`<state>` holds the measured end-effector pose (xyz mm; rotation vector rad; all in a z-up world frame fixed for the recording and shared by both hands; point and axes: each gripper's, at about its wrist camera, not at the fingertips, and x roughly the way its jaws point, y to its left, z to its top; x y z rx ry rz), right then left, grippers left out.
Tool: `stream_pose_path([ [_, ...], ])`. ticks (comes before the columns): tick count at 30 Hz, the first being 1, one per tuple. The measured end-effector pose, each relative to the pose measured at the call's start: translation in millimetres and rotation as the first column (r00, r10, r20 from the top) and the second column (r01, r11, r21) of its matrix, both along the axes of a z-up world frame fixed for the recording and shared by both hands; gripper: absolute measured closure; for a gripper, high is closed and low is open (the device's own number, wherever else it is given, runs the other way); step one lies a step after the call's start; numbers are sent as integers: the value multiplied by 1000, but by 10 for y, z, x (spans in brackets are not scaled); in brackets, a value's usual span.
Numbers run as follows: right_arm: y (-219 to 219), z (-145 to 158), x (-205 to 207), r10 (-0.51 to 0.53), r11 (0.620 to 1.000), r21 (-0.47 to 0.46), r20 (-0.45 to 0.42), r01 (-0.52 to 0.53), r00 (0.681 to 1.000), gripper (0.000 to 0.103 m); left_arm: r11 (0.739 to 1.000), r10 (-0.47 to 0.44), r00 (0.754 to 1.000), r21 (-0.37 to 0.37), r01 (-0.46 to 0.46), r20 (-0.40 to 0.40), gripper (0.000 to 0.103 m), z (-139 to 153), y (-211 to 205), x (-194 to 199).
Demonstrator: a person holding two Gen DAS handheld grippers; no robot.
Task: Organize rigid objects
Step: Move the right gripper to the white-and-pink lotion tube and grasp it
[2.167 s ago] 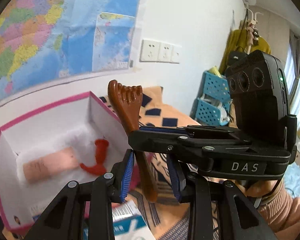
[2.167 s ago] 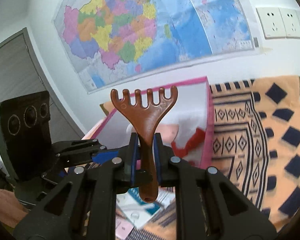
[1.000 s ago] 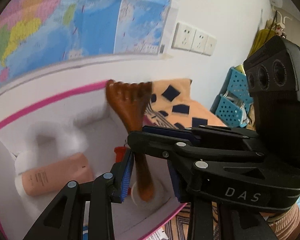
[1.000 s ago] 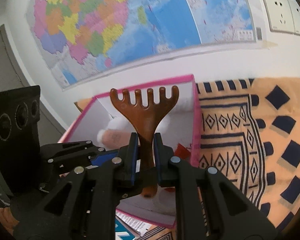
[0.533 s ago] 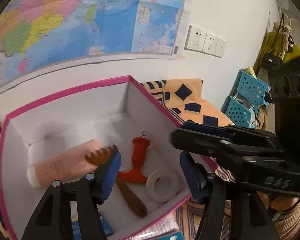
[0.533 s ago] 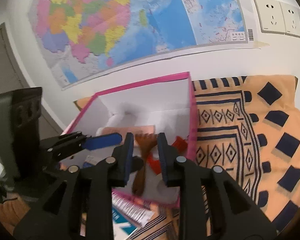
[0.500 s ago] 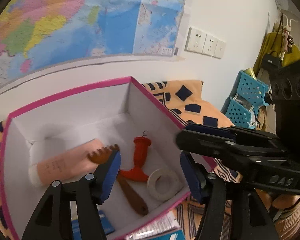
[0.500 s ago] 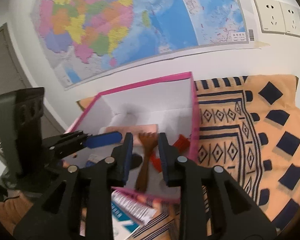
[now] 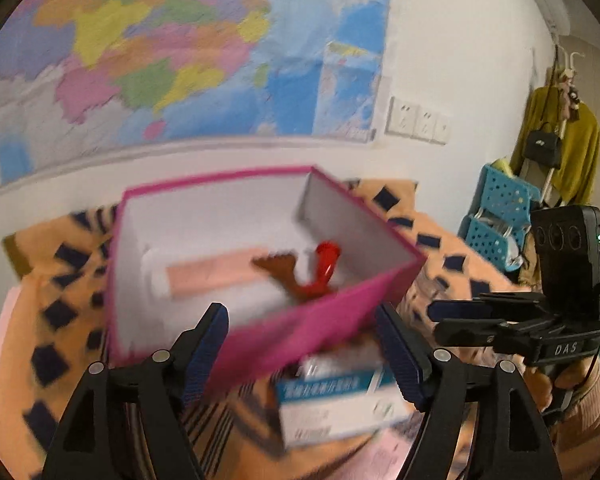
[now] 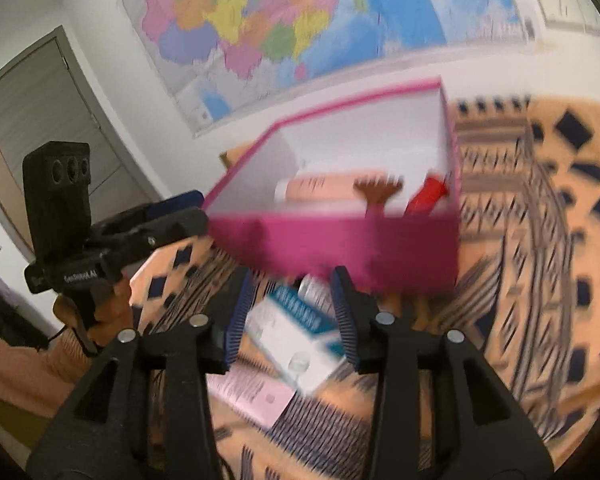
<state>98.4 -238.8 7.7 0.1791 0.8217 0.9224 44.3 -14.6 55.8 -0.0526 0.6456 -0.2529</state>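
While both grippers' jaws have just been opening, empty, brown pronged scratcher [image 9: 284,270] lies inside matte pink-rimmed cardboard box [image 9: 300,332].

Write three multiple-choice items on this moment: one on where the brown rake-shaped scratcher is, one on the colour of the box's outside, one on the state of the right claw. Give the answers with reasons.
1. Where is the brown scratcher?
A. In the right claw
B. Inside the box
C. On the patterned cloth

2. What colour is the outside of the box?
A. Pink
B. Blue
C. Yellow

3. How is the right claw?
A. Shut on the scratcher
B. Shut on the red piece
C. Open, holding nothing

Answers: 1 B, it lies among the pink tube and red piece inside the white walls. 2 A, the near wall is magenta pink. 3 C, its jaws have just been opening, with only the white and teal carton on the cloth seen beyond them.
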Motion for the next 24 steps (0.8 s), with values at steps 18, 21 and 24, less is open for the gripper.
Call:
stream_pose_path([
  [18,111,-757,-471,44,996,-62,-252,-62,967,60,993,97,976,-48,-109,-195,26,-679,267,-770],
  [21,134,-768,-498,52,996,-56,-258,-69,965,60,992,92,969,-59,-108,-228,26,-755,275,-809],
  [24,159,-774,-499,60,997,-37,-271,-73,961,60,992,85,965,-74,-106,-249,26,-812,273,-860],
])
